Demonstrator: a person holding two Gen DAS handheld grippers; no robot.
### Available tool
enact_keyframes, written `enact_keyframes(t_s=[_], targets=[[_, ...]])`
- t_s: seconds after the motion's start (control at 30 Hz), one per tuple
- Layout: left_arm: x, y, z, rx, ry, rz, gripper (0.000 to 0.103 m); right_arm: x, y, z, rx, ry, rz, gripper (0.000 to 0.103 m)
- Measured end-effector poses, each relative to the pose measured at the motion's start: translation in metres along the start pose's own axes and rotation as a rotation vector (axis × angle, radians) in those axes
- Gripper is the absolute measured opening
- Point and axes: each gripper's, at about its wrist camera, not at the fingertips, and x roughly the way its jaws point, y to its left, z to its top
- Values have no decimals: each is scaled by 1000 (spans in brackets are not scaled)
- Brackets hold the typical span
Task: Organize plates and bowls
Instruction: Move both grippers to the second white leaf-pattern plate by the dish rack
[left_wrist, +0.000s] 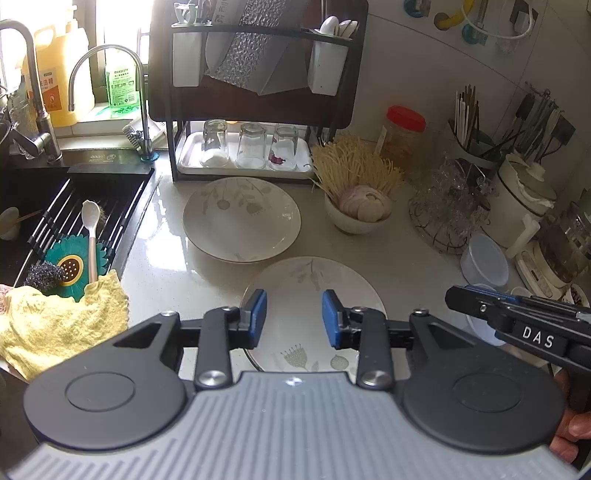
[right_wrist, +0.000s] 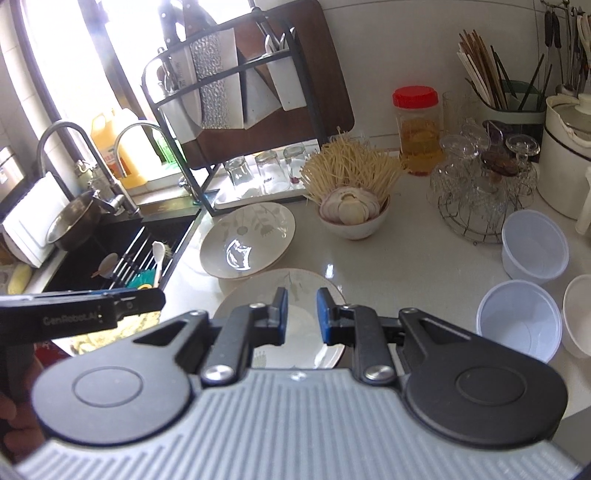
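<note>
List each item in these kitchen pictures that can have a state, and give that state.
Left hand-held gripper: open, empty.
Right hand-held gripper: open, narrow gap, empty.
Near plate: flat on counter.
Far plate: upright, empty.
Drinking glasses: upside down on tray.
Jar: lid on.
Plastic tubs: empty.

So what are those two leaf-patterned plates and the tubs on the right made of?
The two plates look like glazed ceramic: glossy off-white, with sharp window reflections and a printed leaf pattern. The tubs look like thin translucent plastic, matte and milky, though frosted glass can't be ruled out.
</note>
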Motion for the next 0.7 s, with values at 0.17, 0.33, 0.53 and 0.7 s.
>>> enact_keyframes(t_s=[0.17,0.33,0.53,0.7], targets=[[8,6,2,1,17,-3,40,6,2,-3,13,22,5,21],[20,21,14,3,28,-2,40,18,7,3,29,24,-6,21],[39,44,35,12,33,-16,40,42,17,16,62,32,-12,21],[64,69,48,22,48,-28,40,69,23,22,90,49,-33,21]])
